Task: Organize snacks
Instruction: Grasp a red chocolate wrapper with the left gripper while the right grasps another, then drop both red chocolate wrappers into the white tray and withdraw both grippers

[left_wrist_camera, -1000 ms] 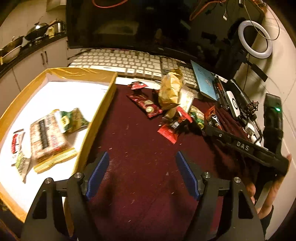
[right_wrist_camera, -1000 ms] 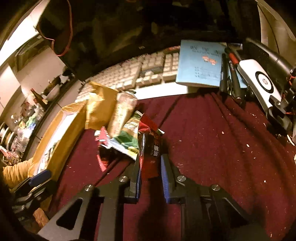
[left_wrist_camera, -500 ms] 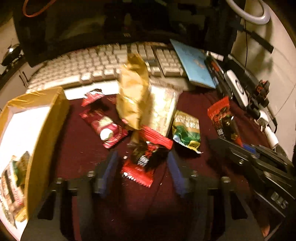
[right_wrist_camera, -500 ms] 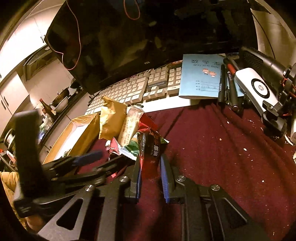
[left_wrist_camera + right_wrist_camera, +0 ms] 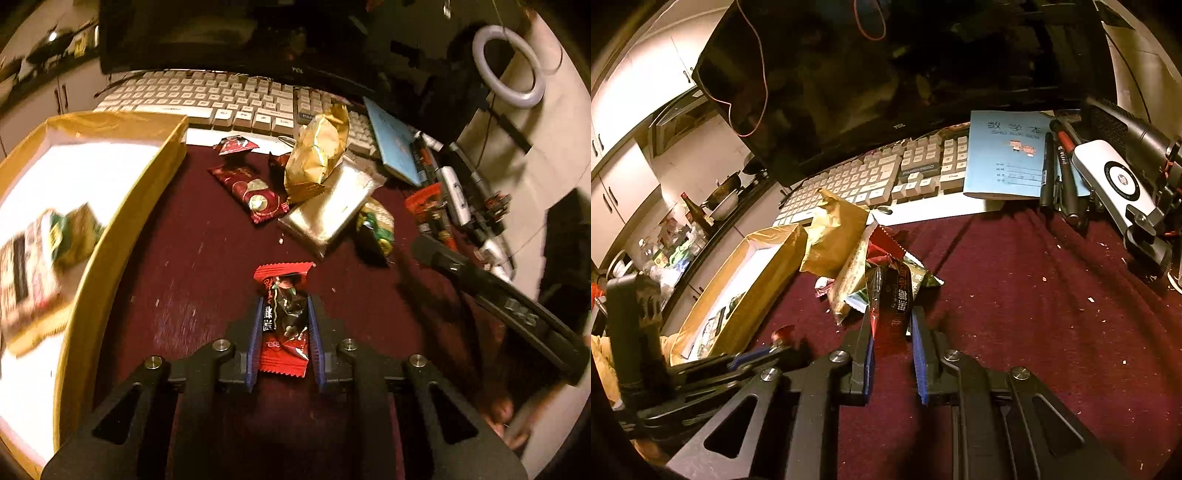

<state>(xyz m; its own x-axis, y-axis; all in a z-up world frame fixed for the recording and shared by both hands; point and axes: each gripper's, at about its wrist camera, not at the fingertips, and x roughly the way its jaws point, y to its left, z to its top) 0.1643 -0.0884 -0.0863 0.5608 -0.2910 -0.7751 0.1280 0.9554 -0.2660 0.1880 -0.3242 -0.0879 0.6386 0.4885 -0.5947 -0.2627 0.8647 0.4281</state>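
My left gripper [image 5: 284, 306] is shut on a red and black snack packet [image 5: 283, 317], held over the maroon cloth [image 5: 192, 280]. My right gripper [image 5: 891, 317] is shut on a dark red snack packet [image 5: 891, 302], held upright; it also shows in the left wrist view [image 5: 430, 212]. The pile of snacks lies ahead: a gold bag [image 5: 318, 151], a silver packet [image 5: 332, 210], a green packet [image 5: 378, 225] and a dark red packet [image 5: 251, 192]. A yellow-rimmed box [image 5: 122, 218] at the left holds several snacks [image 5: 33, 254].
A keyboard [image 5: 221, 99] and a dark monitor [image 5: 886, 74] stand behind the snacks. A blue notebook [image 5: 1006, 155], pens [image 5: 1063, 184] and a white device [image 5: 1115, 184] lie at the back right. A ring light [image 5: 509, 70] stands at the far right.
My left gripper has closed on the red and black packet and pulled it back from the pile, toward the box side. My right gripper still holds its packet, lifted a little.
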